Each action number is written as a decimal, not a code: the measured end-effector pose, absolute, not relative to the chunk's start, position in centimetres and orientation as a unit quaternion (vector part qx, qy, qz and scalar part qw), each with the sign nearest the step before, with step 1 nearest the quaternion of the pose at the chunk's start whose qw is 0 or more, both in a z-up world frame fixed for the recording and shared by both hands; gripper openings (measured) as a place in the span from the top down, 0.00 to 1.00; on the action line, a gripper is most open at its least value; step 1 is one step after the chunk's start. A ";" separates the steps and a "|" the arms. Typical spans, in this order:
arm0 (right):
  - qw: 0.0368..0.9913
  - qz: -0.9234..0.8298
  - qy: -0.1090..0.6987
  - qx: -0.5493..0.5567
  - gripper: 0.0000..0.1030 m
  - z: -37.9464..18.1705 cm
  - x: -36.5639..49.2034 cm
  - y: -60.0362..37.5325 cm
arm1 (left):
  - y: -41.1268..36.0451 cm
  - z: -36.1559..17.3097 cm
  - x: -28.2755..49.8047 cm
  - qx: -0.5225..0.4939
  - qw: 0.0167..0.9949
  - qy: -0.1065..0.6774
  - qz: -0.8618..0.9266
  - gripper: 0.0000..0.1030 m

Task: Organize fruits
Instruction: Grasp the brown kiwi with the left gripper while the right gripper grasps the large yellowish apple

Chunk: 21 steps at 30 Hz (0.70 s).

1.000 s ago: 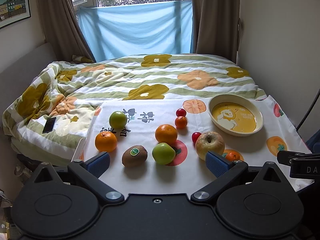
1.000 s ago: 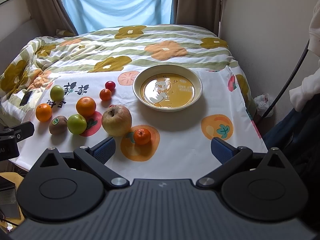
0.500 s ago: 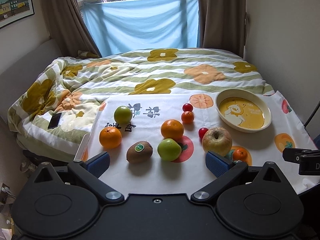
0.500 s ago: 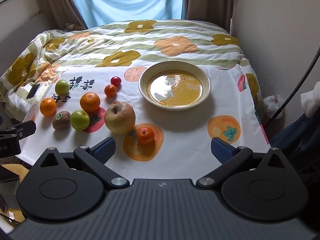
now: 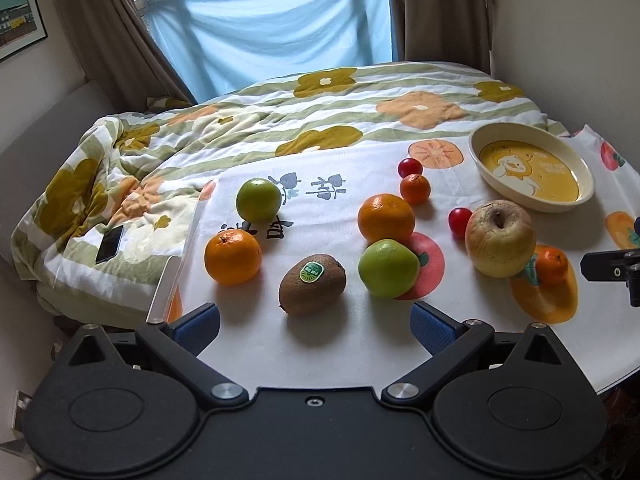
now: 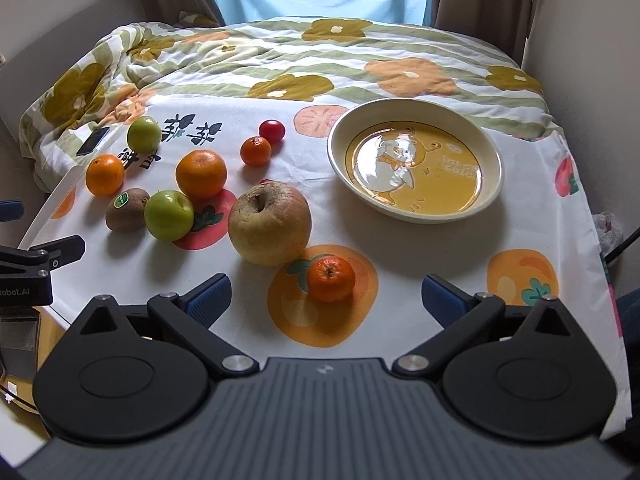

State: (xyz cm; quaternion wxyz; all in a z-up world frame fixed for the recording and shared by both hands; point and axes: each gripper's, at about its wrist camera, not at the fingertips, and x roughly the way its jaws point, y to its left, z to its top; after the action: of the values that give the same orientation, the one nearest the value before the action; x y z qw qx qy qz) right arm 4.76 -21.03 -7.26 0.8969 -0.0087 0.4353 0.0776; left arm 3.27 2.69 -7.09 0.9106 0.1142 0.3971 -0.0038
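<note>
Fruits lie on a white printed cloth (image 5: 340, 340). In the left wrist view a kiwi (image 5: 312, 278) sits just ahead of my open, empty left gripper (image 5: 315, 322), with a green apple (image 5: 388, 268), two oranges (image 5: 233, 256) (image 5: 385, 218) and a second green apple (image 5: 258, 199) around it. In the right wrist view my open, empty right gripper (image 6: 326, 298) is just short of a small mandarin (image 6: 331, 278), with a large yellow apple (image 6: 269, 229) behind it. A cream and yellow bowl (image 6: 492, 152) stands empty at the back right.
Another small mandarin (image 6: 256, 151) and a cherry tomato (image 6: 272, 130) lie left of the bowl; a second tomato (image 5: 460, 218) sits beside the large apple. A flowered quilt (image 5: 320, 112) covers the bed behind. A phone (image 5: 109, 243) lies at the left. Walls stand close on the right.
Both grippers have moved forward and lower toward the fruit, which now looms larger. The fruit and bowl have not moved. Both stay open.
</note>
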 end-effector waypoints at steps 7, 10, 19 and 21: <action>0.891 0.073 0.449 -0.020 0.00 -9.5 7.0 -18.1 | 4.5 -10.2 6.4 0.155 0.896 0.413 -0.048 0.08; 0.888 0.066 0.454 -0.026 0.00 -10.2 7.8 -16.7 | 4.8 -11.3 7.7 0.180 0.887 0.420 -0.068 0.11; 0.890 0.041 0.452 -0.044 0.00 -11.1 9.8 -13.9 | 5.1 -13.5 10.4 0.236 0.866 0.419 -0.137 0.17; 0.889 0.035 0.455 -0.043 0.00 -11.3 10.3 -13.5 | 5.2 -13.8 11.0 0.241 0.862 0.420 -0.150 0.20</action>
State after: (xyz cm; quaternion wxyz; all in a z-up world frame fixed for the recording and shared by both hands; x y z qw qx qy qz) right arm 10.30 -13.53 -11.26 0.8886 -0.0429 0.4553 0.0349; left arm 10.97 5.19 -13.83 0.8621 0.2413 0.4197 -0.1496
